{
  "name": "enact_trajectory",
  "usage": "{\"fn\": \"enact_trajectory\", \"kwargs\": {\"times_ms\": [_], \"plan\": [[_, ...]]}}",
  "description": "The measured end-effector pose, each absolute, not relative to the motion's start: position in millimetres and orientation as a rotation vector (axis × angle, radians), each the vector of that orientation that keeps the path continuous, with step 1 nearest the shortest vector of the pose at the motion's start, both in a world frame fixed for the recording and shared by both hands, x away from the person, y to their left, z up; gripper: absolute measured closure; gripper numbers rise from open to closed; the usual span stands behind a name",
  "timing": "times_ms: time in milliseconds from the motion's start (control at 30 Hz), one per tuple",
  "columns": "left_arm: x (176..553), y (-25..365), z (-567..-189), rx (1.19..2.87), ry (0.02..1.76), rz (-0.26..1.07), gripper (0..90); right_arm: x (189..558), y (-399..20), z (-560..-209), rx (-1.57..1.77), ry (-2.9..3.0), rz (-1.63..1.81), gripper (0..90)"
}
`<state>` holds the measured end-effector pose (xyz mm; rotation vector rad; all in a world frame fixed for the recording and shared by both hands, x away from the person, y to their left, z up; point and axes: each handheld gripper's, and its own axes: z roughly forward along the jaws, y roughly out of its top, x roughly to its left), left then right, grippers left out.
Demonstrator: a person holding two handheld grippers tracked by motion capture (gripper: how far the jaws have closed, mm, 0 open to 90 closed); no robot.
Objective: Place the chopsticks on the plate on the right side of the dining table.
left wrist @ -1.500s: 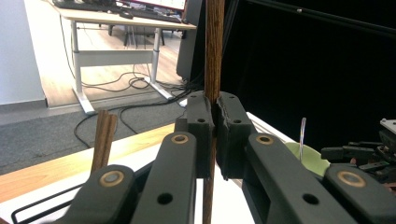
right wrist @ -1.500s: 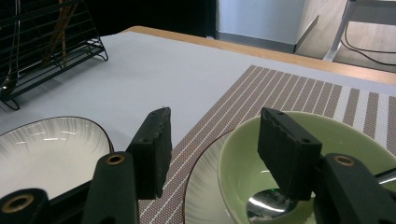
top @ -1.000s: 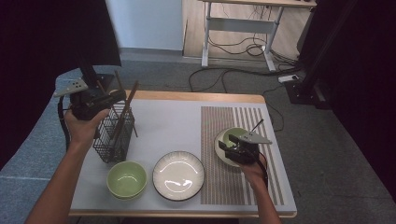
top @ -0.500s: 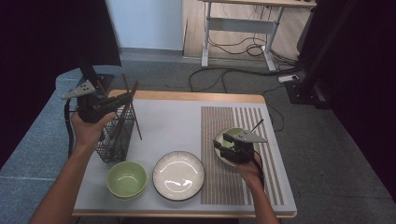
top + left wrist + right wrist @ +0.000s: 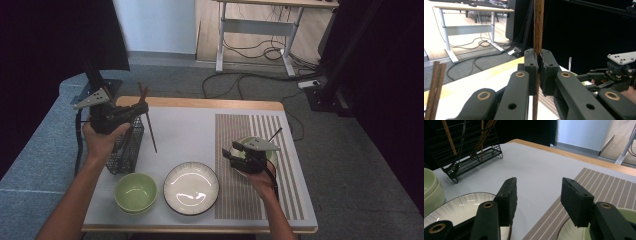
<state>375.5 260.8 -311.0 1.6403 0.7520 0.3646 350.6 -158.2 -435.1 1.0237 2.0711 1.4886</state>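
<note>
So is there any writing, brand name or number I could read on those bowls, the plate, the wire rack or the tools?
None: no readable text on the green bowl, the plate, the wire rack, the striped mat, the chopstick or either hand-held gripper, left or right.

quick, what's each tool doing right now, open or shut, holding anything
Left tool: shut on a wooden chopstick, held upright above the wire rack.
Right tool: open, nothing between its jaws, hovering by the plate.
</note>
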Motion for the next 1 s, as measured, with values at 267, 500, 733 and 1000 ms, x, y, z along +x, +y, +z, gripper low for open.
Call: {"fn": "enact_trajectory", "kwargs": {"times_ms": [267,500,733,1000], "plan": [[375,249,-315,1.648,0.731,0.343,84.7,351,-146,-433,1.0,2.087,1.514,46.9],[374,241,-317,1.662,0.719,0.332,84.6,349,-136,-430,0.952,2.109,1.537,46.7],[373,232,-317,1.668,0.71,0.325,84.7,350,-127,-425,0.924,2.115,1.569,46.4],[372,218,-320,1.676,0.684,0.306,84.6,351,-119,-421,0.905,2.119,1.592,46.2]]}}
